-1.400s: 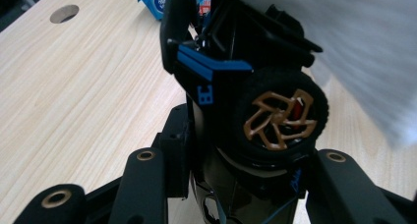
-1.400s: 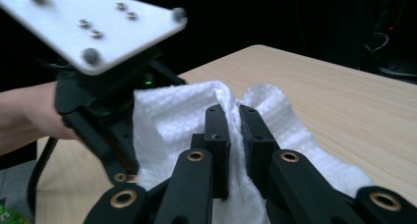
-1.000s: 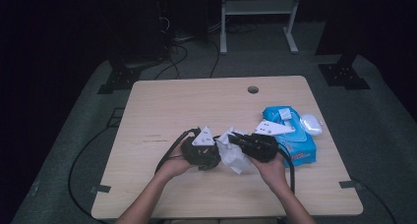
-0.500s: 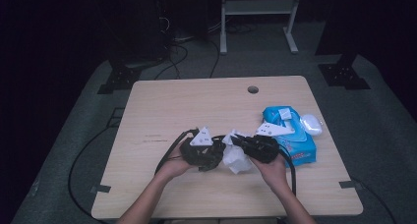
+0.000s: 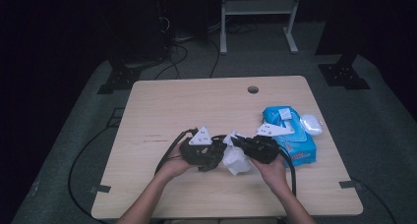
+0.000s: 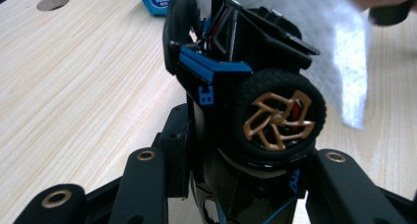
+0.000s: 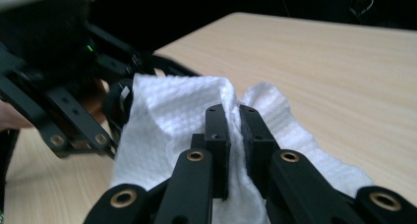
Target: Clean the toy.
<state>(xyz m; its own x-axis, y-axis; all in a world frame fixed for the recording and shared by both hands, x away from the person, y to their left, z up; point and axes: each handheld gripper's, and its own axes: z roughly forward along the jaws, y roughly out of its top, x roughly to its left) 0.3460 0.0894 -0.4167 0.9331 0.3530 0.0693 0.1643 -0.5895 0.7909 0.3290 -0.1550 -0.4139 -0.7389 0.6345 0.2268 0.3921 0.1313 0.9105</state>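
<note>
the left gripper sits near the middle of the table's near half, and its jaws are pinching a black and blue toy car by its body. in the left gripper view the car stands on end between the jaws, with a black tyre and bronze spoked wheel facing the camera and the blue trim to its left. just to the right, the right gripper has its jaws pressed together on a white wipe; in the right gripper view the textured sheet bunches up on both sides of the closed jaw tips and hangs down toward the table. the wipe lies against the car's right side, between the two grippers, which are close together and point at each other. a blue pack of wipes lies on the table further right, just beyond the right hand, with a small white object by its far right corner. a round hole shows in the table's far part.
</note>
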